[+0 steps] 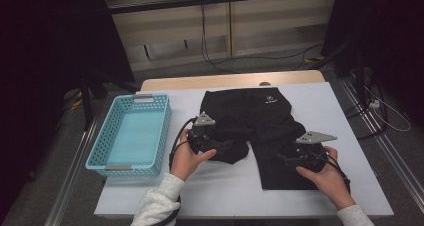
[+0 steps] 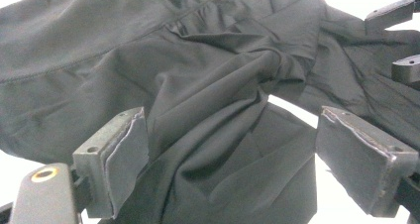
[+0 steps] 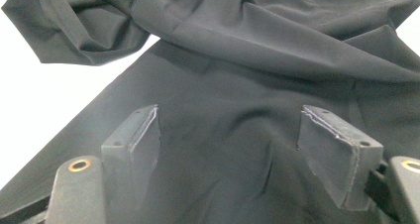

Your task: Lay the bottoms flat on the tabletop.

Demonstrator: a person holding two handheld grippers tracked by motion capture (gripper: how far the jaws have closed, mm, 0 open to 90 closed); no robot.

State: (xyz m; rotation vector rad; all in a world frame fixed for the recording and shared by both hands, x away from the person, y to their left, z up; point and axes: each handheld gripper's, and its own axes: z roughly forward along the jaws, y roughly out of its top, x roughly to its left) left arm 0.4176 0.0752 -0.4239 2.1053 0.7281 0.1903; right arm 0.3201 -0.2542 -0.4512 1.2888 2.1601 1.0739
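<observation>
A pair of black shorts (image 1: 250, 116) with a small white logo lies spread on the white table (image 1: 325, 106). Its left leg is bunched into folds, while its right leg lies flat. My left gripper (image 1: 222, 147) hovers at the bunched leg. In the left gripper view its jaws (image 2: 230, 120) stand wide apart, with crumpled cloth (image 2: 208, 85) between them and the pads off it. My right gripper (image 1: 282, 158) is over the flat leg. Its jaws (image 3: 230, 115) are also open above smooth fabric (image 3: 228, 149), gripping nothing.
A turquoise perforated basket (image 1: 102, 136) stands at the table's left, with nothing in it. White tabletop runs in front of the shorts and to their right. Cables lie on the floor beyond the table's far edge. The right gripper's jaws (image 2: 396, 11) show at the left gripper view's upper right.
</observation>
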